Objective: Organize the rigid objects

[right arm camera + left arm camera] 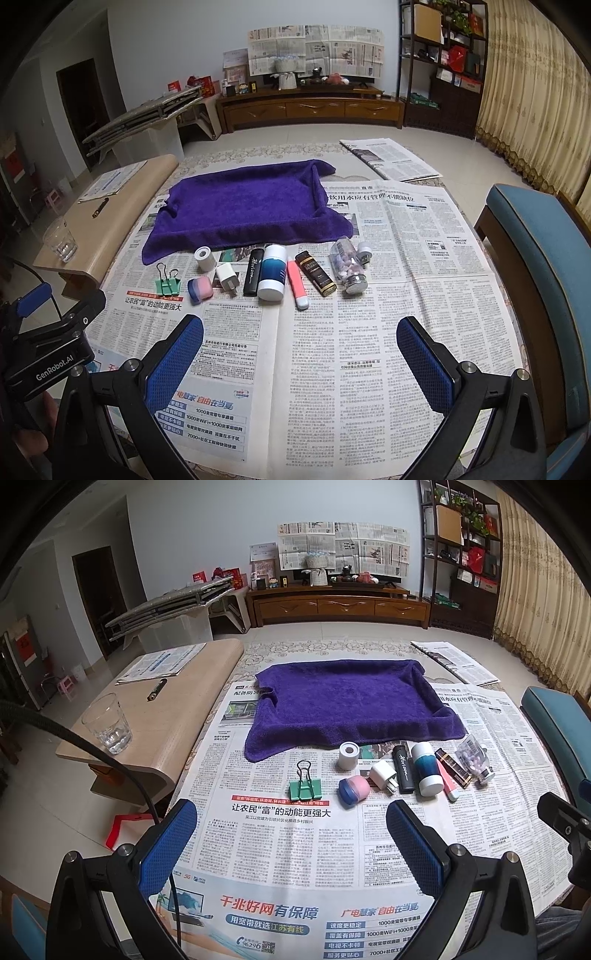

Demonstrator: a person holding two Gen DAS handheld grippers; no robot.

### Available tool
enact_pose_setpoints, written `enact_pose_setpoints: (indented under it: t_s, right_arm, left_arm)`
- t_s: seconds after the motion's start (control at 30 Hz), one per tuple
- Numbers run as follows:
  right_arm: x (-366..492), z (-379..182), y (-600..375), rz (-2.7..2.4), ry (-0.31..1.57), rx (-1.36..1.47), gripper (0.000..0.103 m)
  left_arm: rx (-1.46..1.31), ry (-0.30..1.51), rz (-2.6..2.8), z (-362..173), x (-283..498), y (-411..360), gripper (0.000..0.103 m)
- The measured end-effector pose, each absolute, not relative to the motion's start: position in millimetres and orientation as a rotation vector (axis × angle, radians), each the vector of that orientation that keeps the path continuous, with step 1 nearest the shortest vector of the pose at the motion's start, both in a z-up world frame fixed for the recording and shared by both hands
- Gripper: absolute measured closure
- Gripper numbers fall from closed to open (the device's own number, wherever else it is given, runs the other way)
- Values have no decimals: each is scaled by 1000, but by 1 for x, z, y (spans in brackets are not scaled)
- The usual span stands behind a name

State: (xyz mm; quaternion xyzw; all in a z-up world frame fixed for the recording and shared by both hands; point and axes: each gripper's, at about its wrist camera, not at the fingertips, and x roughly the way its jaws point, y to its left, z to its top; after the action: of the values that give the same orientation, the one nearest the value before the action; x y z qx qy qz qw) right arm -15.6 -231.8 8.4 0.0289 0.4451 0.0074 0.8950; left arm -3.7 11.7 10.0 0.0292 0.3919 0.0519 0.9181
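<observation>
A row of small objects lies on newspaper in front of a purple towel point(351, 701) point(243, 206): a green binder clip point(305, 784) point(168, 282), a white roll point(348, 755) point(204, 258), a pink-and-blue case point(353, 790) point(200, 290), a white charger plug point(384, 775) point(226, 278), a black lighter point(402, 768) point(253, 273), a white-and-blue bottle point(427, 768) point(273, 277), a pink tube point(298, 284), a dark box point(315, 273) and a clear pill bottle point(474, 762) point(347, 266). My left gripper point(291, 834) and right gripper point(300, 350) are open and empty, nearer than the row.
A wooden side table point(177, 716) at left holds a glass point(107, 723), a pen and papers. A blue chair point(539, 251) stands at right. Folded newspaper point(388, 158) lies at the far right. A small USB plug point(364, 253) sits beside the pill bottle.
</observation>
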Motion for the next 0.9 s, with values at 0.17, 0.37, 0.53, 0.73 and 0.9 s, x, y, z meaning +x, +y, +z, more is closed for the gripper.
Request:
enact_pose_setpoints:
  t_s: [0.17,0.37,0.53,0.73,0.9]
  right_arm:
    - [-15,8,-238,7,921,63,0]
    - [-10,4,-247,12,913,53,0]
    - [1,-5,-258,28,921,71,0]
    - [15,-19,-272,16,944,83,0]
    - [31,-34,-284,40,961,128,0]
  left_arm:
    - [69,801,120,11,1,17,0]
    - [35,825,97,-1,15,26,0]
    - [53,866,88,-26,33,26,0]
    - [33,913,59,-65,57,27,0]
    - [8,963,66,-95,82,30,0]
